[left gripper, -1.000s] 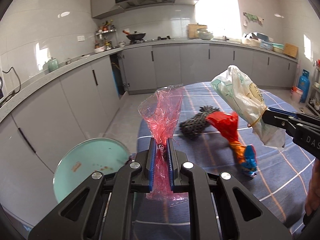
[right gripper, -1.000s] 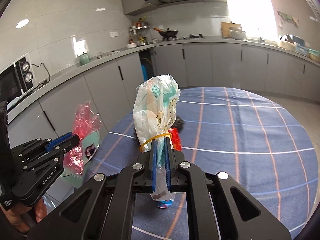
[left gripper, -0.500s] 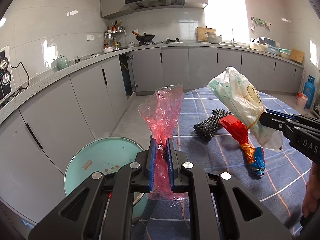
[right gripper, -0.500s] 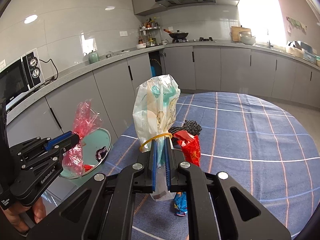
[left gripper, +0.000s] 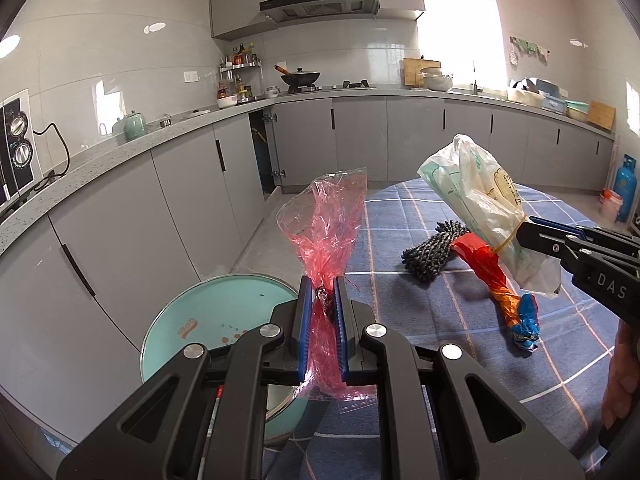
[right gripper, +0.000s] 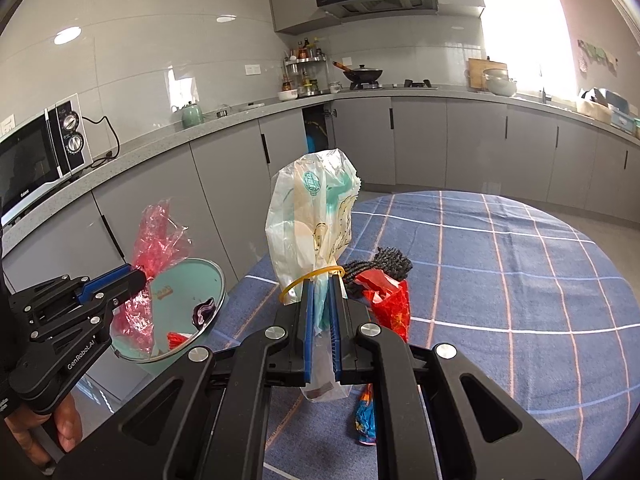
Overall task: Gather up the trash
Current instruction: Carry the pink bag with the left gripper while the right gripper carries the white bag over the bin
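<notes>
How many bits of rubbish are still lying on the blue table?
2: a dark knobbly bundle and, touching it, a twisted red-and-blue wrapper, both on the table near its left edge. The held bags could hide more.

Round table with blue plaid cloth (right gripper: 520, 264). Grey L-shaped cabinet run with speckled grey countertop (left gripper: 168, 140). On it: black-and-white microwave (right gripper: 36, 160), pale green ceramic teapot (right gripper: 192, 115), metal spice rack with bottles (left gripper: 240, 80), black wok on the gas hob (right gripper: 362, 74). Blue gas cylinder (left gripper: 624, 188) on floor, far right.
</notes>
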